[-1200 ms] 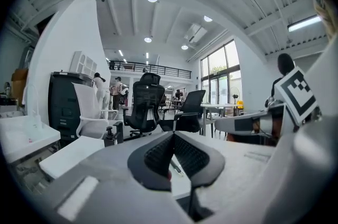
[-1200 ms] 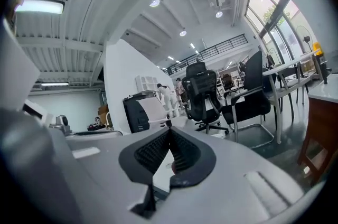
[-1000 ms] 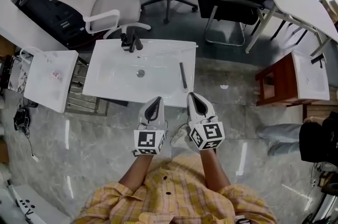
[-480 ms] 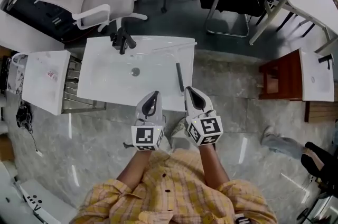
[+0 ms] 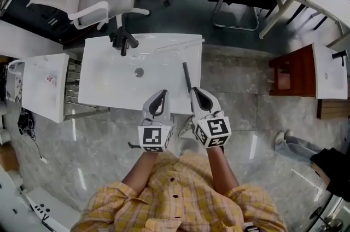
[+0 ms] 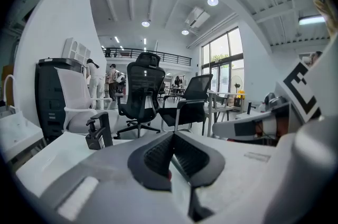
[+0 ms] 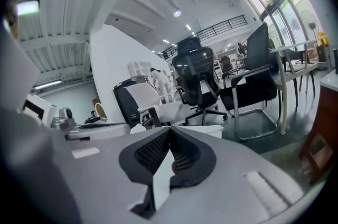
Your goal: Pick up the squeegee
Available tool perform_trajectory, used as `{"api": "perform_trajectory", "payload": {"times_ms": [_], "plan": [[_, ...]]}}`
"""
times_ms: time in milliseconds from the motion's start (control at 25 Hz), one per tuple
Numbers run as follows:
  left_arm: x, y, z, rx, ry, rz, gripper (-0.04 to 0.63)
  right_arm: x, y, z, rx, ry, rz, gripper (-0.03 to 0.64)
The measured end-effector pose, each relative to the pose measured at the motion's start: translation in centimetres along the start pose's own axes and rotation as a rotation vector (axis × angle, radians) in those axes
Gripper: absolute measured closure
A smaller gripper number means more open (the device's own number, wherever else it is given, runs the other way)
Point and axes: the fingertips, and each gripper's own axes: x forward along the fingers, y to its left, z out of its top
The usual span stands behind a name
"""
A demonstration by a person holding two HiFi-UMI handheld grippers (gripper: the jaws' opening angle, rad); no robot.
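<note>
Head view: squeegee [image 5: 186,75] lies along the right side of the white basin [image 5: 109,83], just ahead of the right gripper [image 5: 195,93]; left gripper [image 5: 162,95] alongside. Left gripper view: jaws together, holding nothing. Right gripper view: jaws together, holding nothing.

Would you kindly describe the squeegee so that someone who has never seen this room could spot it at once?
Find the large white washbasin at the centre of the head view, with a black tap at its far edge. The squeegee lies flat near its right rim, right of the drain: the only thin, dark bar on the white surface.
</note>
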Motion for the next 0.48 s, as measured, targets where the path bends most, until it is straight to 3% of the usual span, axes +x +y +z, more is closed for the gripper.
{"api": "perform_trajectory", "payload": {"times_ms": [480], "plan": [[3.0, 3.8, -2.0, -0.021, 0.073, -0.055, 0.595, 5.8, -2.0, -1.3, 0.014, 0.054, -0.105, 0.618]]}}
